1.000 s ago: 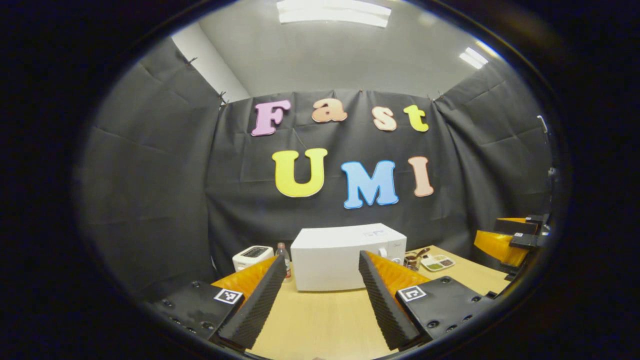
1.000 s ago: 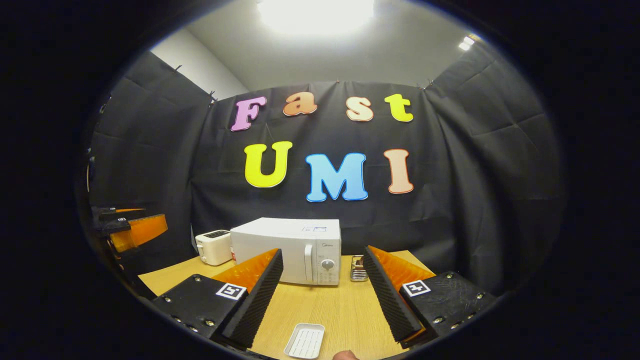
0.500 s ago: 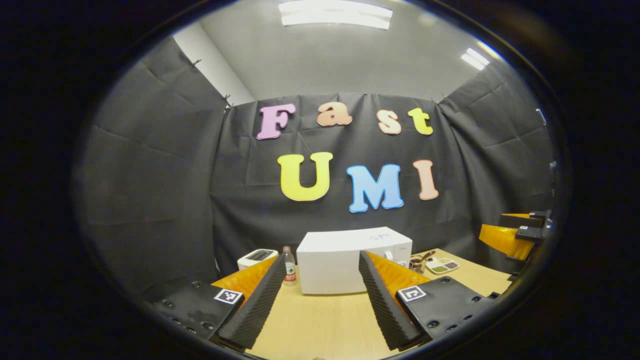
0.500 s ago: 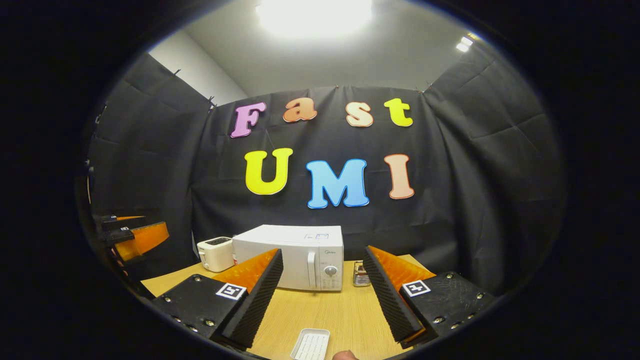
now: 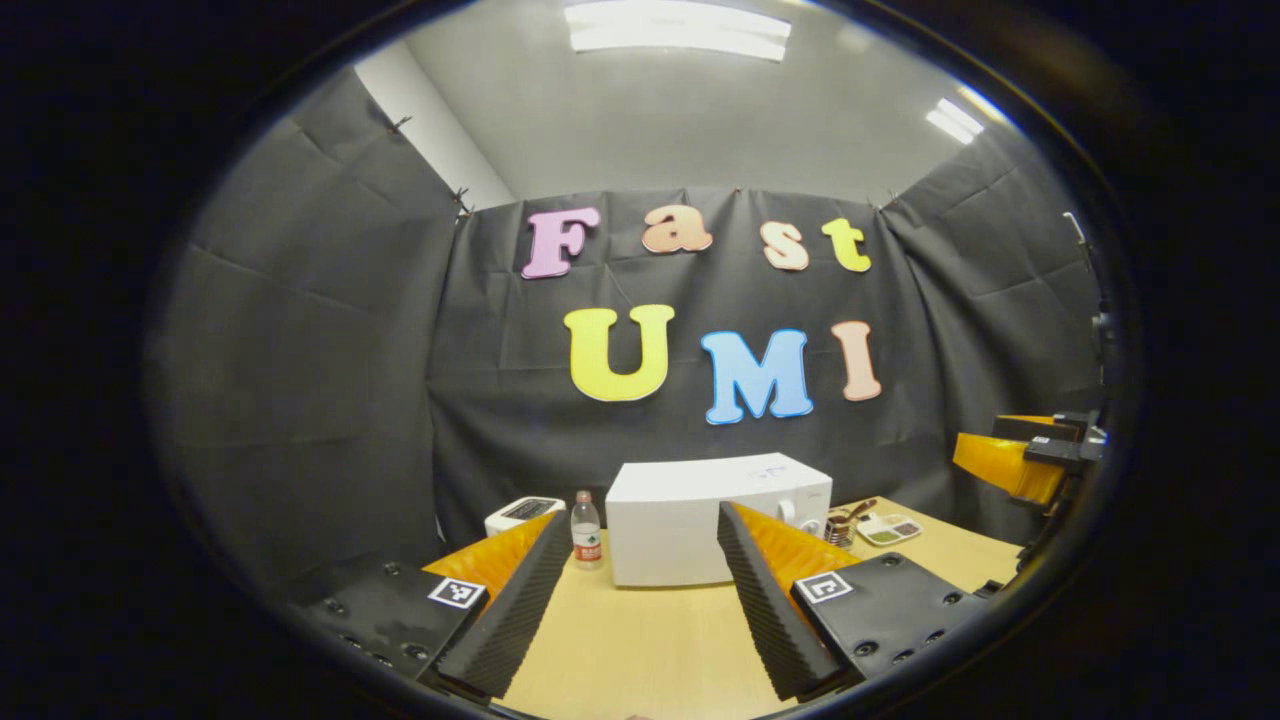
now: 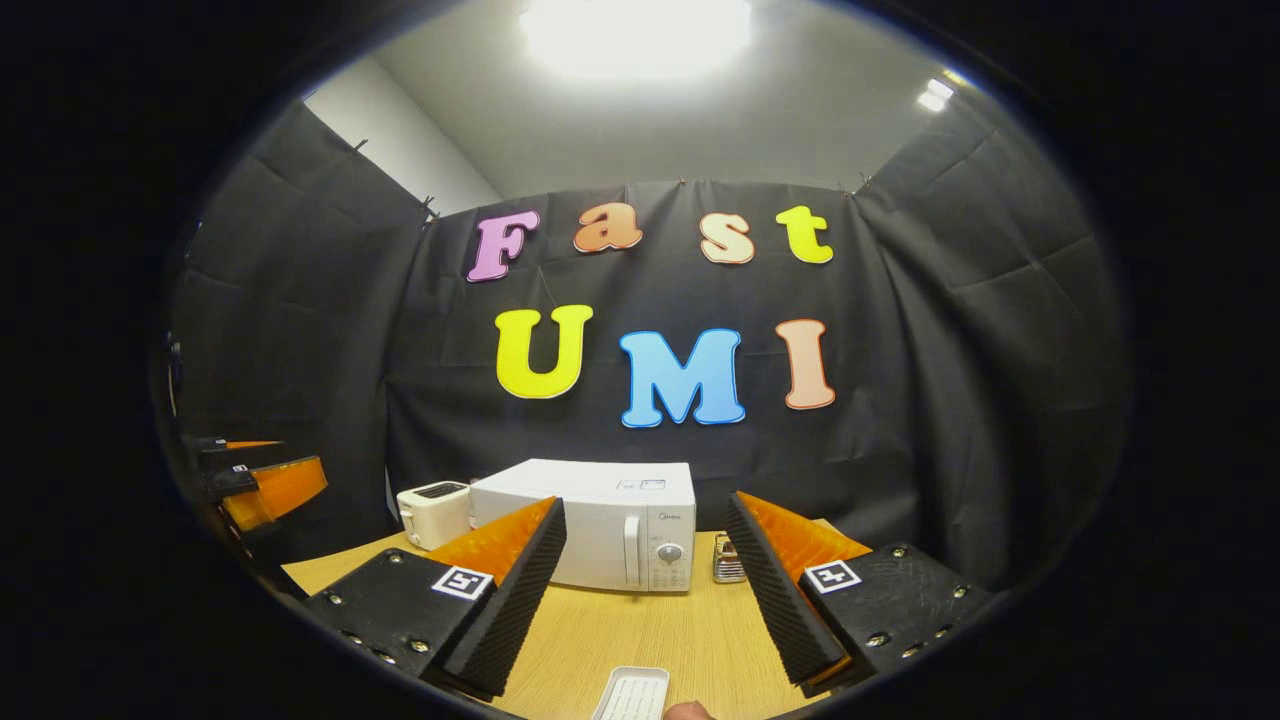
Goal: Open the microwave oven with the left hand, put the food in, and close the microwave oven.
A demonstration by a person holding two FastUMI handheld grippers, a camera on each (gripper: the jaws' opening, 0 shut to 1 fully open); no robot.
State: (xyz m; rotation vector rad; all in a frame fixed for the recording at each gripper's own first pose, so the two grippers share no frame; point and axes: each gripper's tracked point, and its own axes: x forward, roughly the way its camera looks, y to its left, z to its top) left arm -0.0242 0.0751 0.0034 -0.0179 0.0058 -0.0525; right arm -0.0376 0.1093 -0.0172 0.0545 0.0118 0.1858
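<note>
left gripper view: wooden table (image 5: 640, 640) (black cloth walls), shut microwave (image 5: 690, 520) at 12 o'clock, compartment tray (image 5: 885, 529) at 2; both grippers' fingers wide, empty.

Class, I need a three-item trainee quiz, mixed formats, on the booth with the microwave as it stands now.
1. True or false: the microwave door is shut.
2. What stands right of the microwave in the right gripper view? A) toaster B) small metal rack C) bottle
3. Fill in: both the left gripper and right gripper are ____.

Key: 1 true. 2 B, the small metal rack; the toaster stands left. 3 open.
</note>
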